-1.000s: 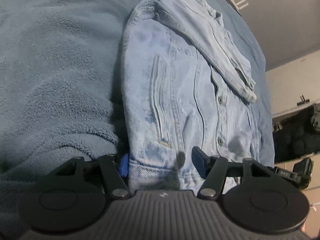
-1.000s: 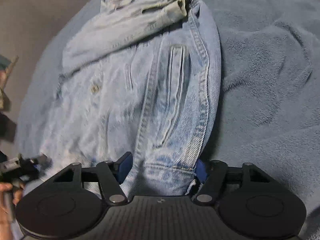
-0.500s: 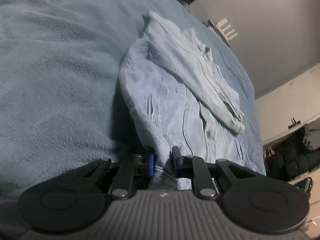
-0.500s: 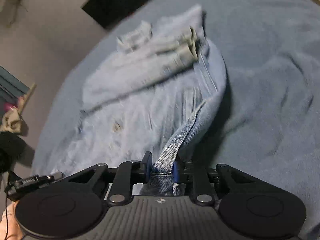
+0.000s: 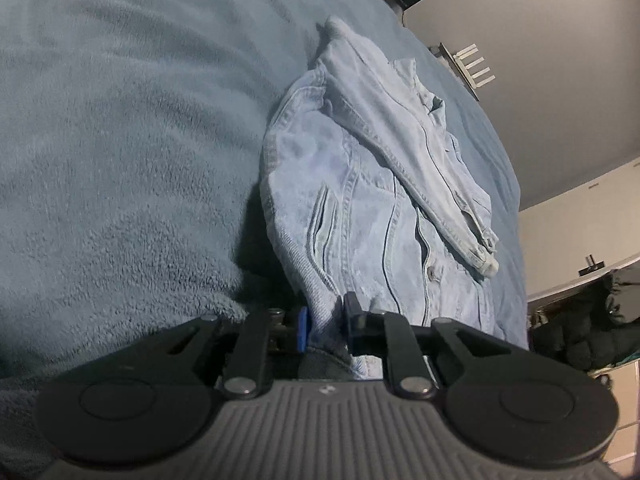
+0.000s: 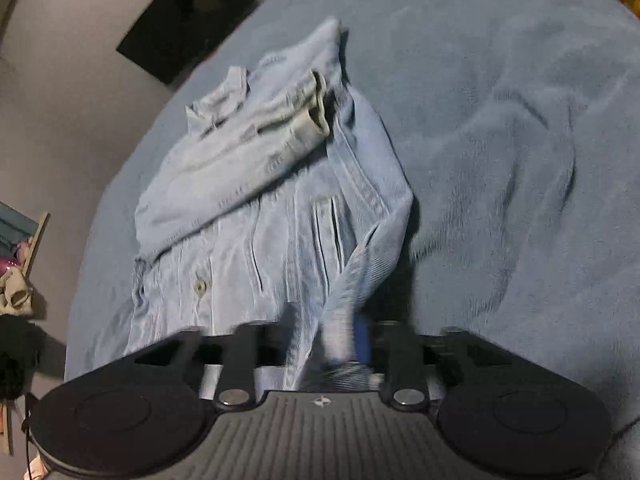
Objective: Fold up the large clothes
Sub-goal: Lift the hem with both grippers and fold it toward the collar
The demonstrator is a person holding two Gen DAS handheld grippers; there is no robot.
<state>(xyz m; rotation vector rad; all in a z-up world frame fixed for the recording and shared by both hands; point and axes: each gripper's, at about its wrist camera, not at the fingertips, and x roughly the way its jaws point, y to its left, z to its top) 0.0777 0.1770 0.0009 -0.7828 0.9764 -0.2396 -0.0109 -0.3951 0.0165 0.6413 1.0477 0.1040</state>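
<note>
A light blue denim jacket (image 5: pixel 360 208) lies face up on a blue fleece blanket (image 5: pixel 120 160), with both sleeves folded across its chest. My left gripper (image 5: pixel 325 320) is shut on the jacket's hem at one bottom corner and holds it lifted. In the right wrist view the jacket (image 6: pixel 260 200) stretches away from me, and my right gripper (image 6: pixel 340 340) is shut on the hem at the other bottom corner, also raised off the blanket (image 6: pixel 500 160). The pinched fabric hides the inner faces of the fingers.
The blanket covers a bed. A grey wall (image 5: pixel 540 60) and dark clothes on a shelf (image 5: pixel 580 320) lie past the bed's far side. A black panel (image 6: pixel 188 16) hangs on the wall beyond the collar. Clutter (image 6: pixel 16 288) sits at the left edge.
Both grippers went from open around the hem corners to shut on them, then lifted the hem off the blanket. The jacket's lower part now rises toward the cameras.
</note>
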